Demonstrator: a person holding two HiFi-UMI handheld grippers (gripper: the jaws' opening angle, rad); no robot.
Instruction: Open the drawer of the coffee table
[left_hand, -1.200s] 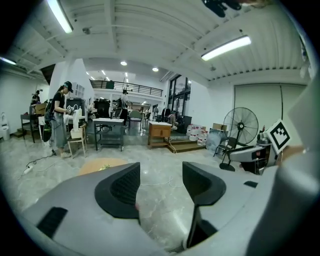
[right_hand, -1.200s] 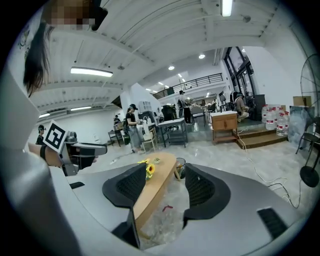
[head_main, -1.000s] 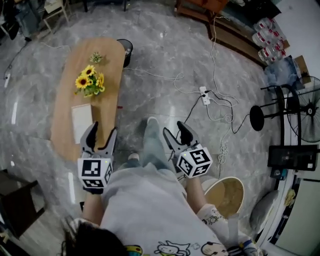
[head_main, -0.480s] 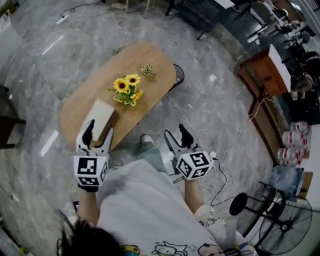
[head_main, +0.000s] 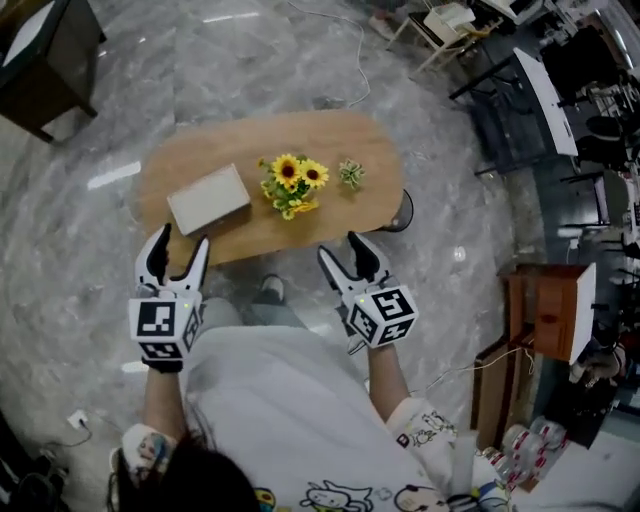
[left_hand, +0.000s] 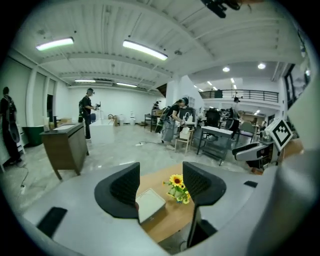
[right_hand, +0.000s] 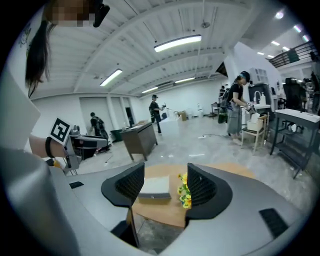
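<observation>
An oval wooden coffee table (head_main: 250, 145) lies crosswise just ahead of me. On it sit a flat white-topped box (head_main: 208, 198), a bunch of sunflowers (head_main: 292, 182) and a small green plant (head_main: 350, 173). No drawer front shows in the head view. In the right gripper view the box (right_hand: 155, 188) has a small knob-like dot on its near side. My left gripper (head_main: 180, 245) is open and empty at the table's near edge, below the box. My right gripper (head_main: 342, 250) is open and empty, near the edge below the plant. Through the left gripper's jaws I see the box (left_hand: 150, 204) and sunflowers (left_hand: 177, 186).
A black round bin (head_main: 400, 212) stands by the table's right end. A dark cabinet (head_main: 40, 50) is at the far left, desks and chairs (head_main: 500, 90) at the far right, a wooden cabinet (head_main: 545, 320) to the right. My feet (head_main: 268, 290) are close to the table.
I have turned: the table, earlier lengthwise at the upper left, now lies crosswise straight ahead. Both grippers have swung round to face it and stay open and empty.
</observation>
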